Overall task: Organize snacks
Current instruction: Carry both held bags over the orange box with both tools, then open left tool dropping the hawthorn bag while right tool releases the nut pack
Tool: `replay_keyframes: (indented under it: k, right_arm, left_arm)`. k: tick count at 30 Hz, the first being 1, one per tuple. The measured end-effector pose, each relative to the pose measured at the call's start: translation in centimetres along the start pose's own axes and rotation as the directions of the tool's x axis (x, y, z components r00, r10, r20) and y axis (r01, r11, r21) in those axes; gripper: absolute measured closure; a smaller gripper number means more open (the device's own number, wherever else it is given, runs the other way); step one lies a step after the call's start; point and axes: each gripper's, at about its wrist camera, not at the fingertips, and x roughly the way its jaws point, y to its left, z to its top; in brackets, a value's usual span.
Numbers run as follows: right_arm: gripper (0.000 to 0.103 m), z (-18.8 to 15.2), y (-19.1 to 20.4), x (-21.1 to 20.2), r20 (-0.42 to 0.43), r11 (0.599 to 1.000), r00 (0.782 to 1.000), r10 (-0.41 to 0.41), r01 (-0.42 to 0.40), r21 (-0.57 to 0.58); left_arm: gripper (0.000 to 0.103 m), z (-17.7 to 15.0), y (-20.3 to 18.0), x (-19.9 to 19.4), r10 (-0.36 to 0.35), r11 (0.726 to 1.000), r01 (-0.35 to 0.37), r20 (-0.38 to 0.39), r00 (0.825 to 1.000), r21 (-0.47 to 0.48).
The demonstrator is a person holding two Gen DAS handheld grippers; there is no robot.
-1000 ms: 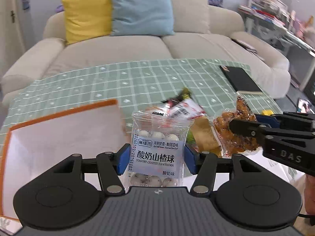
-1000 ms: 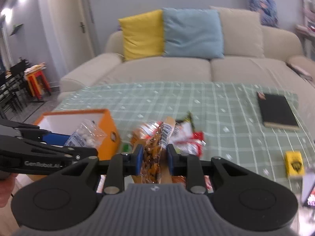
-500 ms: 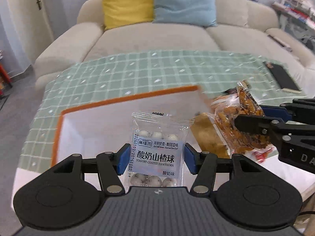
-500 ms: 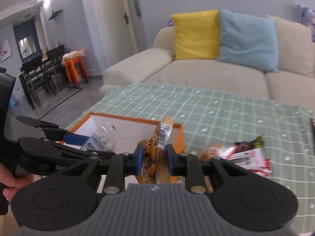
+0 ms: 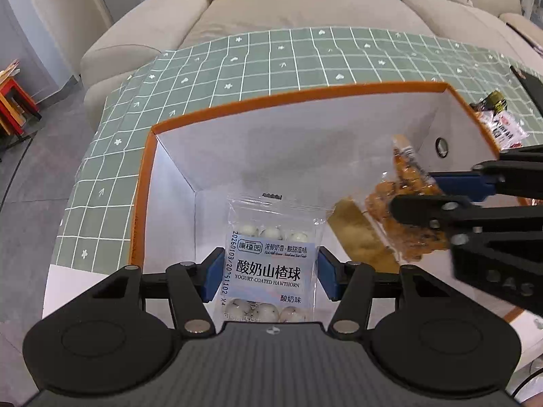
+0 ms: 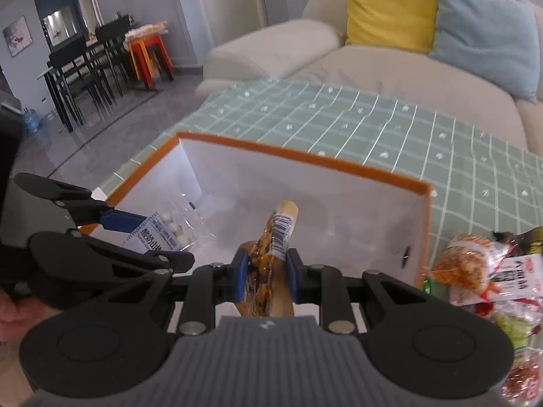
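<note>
Sofa [image 5: 305,10] behind checked green tablecloth [image 5: 305,61] — orange-rimmed box [image 5: 271,101] on it.

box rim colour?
Orange rim, white inside; the box sits on a green checked tablecloth. Clearest in the left wrist view.

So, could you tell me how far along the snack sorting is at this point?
Nothing visibly lies in the orange-rimmed box yet. In hand: the left gripper holds the yogurt hawthorn packet and the right gripper the orange snack bag, both over the box. Left: releasing them, then the packets on the tablecloth.
</note>
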Motion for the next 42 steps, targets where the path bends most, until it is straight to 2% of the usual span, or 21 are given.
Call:
replay_keyframes:
  k: [7, 14, 19, 22, 25, 27, 31, 37, 41, 42]
  right_arm:
    - [0.083, 0.5, 0.1, 3.8, -0.08, 0.999, 0.997, -0.007, 0.012, 0.051]
    - [0.083, 0.6, 0.0, 5.4, -0.114, 0.998, 0.993, -0.023, 0.029, 0.057]
    - [0.075, 0.7, 0.5, 5.7, -0.132, 0.998, 0.989, -0.064, 0.066, 0.014]
    - [0.074, 0.5, 0.4, 5.7, -0.139, 0.996, 0.986, -0.092, 0.094, 0.003]
    - [0.068, 0.4, 0.1, 5.3, -0.129, 0.995, 0.986, -0.102, 0.103, -0.002]
    - [0.059, 0.4, 0.2, 5.0, -0.124, 0.993, 0.985, -0.12, 0.119, -0.018]
    - [0.049, 0.3, 0.4, 3.9, -0.107, 0.988, 0.982, -0.153, 0.149, -0.05]
    - [0.037, 0.3, 0.2, 0.8, -0.021, 0.98, 0.981, -0.191, 0.189, -0.062]
    - [0.032, 0.1, -0.5, -1.9, 0.056, 0.976, 0.976, -0.21, 0.212, -0.044]
    - [0.028, 0.0, -0.6, -2.7, 0.076, 0.974, 0.973, -0.219, 0.223, -0.04]
  left_arm:
    - [0.038, 0.4, -0.1, 2.1, 0.027, 0.999, -0.026, -0.07, 0.997, 0.024]
    - [0.036, 0.3, 0.1, 3.2, 0.077, 0.997, -0.075, -0.124, 0.989, 0.023]
    - [0.034, 0.4, 0.1, 3.7, 0.094, 0.996, -0.093, -0.156, 0.983, 0.019]
    - [0.028, 0.3, 0.0, 3.7, 0.098, 0.995, -0.097, -0.157, 0.983, 0.019]
    - [0.027, 0.4, -0.1, 3.2, 0.109, 0.994, -0.107, -0.134, 0.985, 0.018]
    - [0.026, 0.4, -0.2, 2.7, 0.112, 0.994, -0.11, -0.121, 0.986, 0.017]
    - [0.025, 0.6, 0.0, 1.5, 0.105, 0.994, -0.105, -0.083, 0.991, 0.002]
    - [0.025, 0.4, -0.4, -1.8, 0.079, 0.996, -0.077, 0.041, 0.996, -0.051]
    - [0.025, 0.6, -1.0, -3.9, 0.055, 0.995, -0.043, 0.131, 0.99, -0.092]
    - [0.025, 0.6, -1.2, -4.3, 0.052, 0.994, -0.037, 0.151, 0.987, -0.1]
